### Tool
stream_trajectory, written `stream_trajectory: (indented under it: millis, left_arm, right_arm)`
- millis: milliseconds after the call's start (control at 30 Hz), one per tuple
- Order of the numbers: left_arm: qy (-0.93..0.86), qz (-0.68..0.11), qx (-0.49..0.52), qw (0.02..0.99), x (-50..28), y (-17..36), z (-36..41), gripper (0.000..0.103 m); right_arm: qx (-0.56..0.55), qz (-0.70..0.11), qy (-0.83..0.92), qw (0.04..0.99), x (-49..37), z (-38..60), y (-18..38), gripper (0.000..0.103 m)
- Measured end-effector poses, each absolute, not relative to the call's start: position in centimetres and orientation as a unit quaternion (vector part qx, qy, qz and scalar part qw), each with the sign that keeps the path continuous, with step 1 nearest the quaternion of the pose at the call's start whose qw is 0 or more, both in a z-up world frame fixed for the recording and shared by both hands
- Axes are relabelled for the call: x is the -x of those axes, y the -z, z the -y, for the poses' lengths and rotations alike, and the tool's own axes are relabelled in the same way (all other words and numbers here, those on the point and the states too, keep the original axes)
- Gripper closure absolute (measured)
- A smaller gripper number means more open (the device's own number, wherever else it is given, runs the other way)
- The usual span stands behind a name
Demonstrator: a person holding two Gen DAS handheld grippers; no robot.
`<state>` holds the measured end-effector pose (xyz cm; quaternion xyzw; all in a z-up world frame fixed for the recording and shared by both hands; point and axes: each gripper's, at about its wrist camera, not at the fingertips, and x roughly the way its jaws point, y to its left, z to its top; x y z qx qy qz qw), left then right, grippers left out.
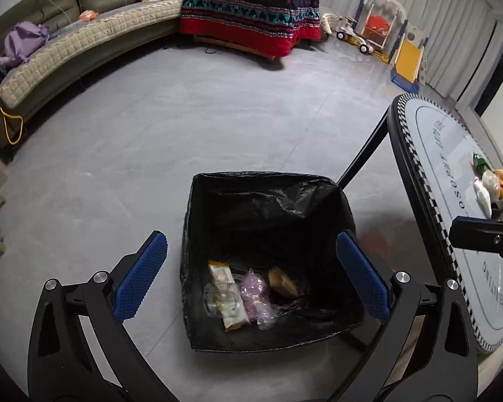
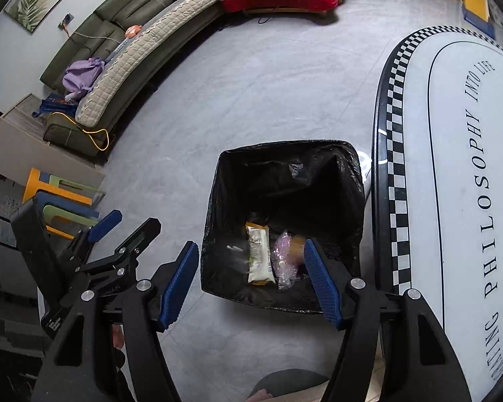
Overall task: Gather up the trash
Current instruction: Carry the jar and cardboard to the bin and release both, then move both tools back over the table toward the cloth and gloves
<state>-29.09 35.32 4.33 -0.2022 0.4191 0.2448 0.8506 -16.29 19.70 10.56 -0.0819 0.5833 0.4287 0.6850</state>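
Trash bin on grey floor beside round table; left gripper, right gripper open, empty.

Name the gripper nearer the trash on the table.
Right. The right gripper hovers over the bin's table side, toward the trash pile; the left gripper is on the far side.

Black-lined trash bin stands open on the floor, right beside the counter. At its bottom lie a cream wrapper, a crumpled clear-and-purple plastic bag and a brown piece. More litter sits bunched on the counter.
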Motion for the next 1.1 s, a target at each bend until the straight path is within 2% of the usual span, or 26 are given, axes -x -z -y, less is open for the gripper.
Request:
stream_trajectory:
  millis: [533,1100]
  left_arm:
    - [-0.191,-0.426,0.163,0.869,24.2,-6.4,-30.6,0.005]
    - [-0.072,-0.434,0.09,0.893,13.0,-9.8,-18.4,0.005]
  right_arm:
    - [0.043,-0.57,-0.409,0.712,14.0,-14.4,-12.5,0.037]
    - [-0.005,-0.548,-0.321,0.773,6.5,-1.1,-15.4,0.037]
